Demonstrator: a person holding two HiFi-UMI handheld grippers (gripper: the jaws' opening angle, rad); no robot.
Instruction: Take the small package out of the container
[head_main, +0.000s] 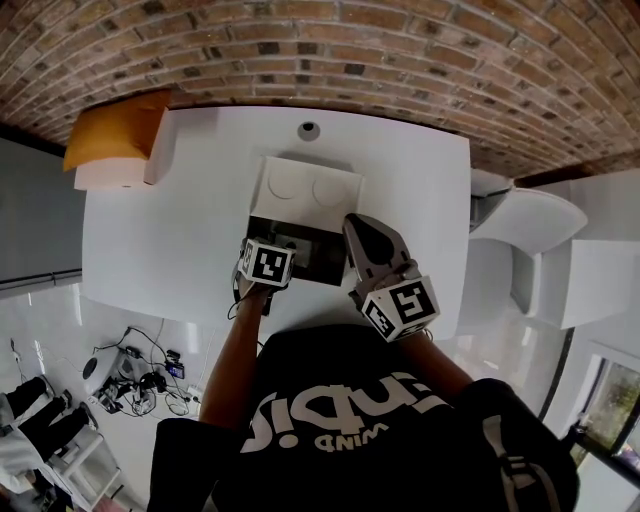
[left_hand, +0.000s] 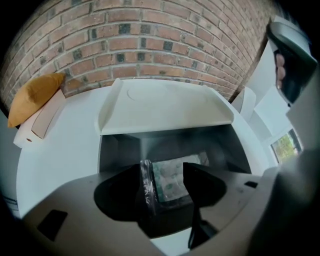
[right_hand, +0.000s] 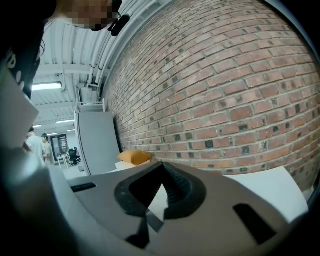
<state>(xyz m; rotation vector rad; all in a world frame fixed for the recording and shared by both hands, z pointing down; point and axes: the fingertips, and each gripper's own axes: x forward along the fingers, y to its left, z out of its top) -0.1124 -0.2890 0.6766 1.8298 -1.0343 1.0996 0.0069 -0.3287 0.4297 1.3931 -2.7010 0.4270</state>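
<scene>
A dark open container (head_main: 318, 262) stands mid-table, its white lid (head_main: 305, 188) folded back toward the wall. In the left gripper view, the small package (left_hand: 172, 176), clear wrap with greenish print, lies on the container's floor below the lid (left_hand: 165, 107). My left gripper (left_hand: 166, 169) reaches into the container from its front left, jaws wide apart on either side of the package, whose shiny left edge lies against the left jaw. My right gripper (head_main: 358, 225) hovers at the container's right side, shut and empty; in its own view the right gripper (right_hand: 161, 166) faces the brick wall.
The white table (head_main: 170, 240) stands against a brick wall. An orange cushion (head_main: 115, 130) rests on a pale box at the far left corner. A small round object (head_main: 308, 129) sits behind the lid. White chairs (head_main: 530, 225) stand to the right. Cables (head_main: 140, 375) lie on the floor.
</scene>
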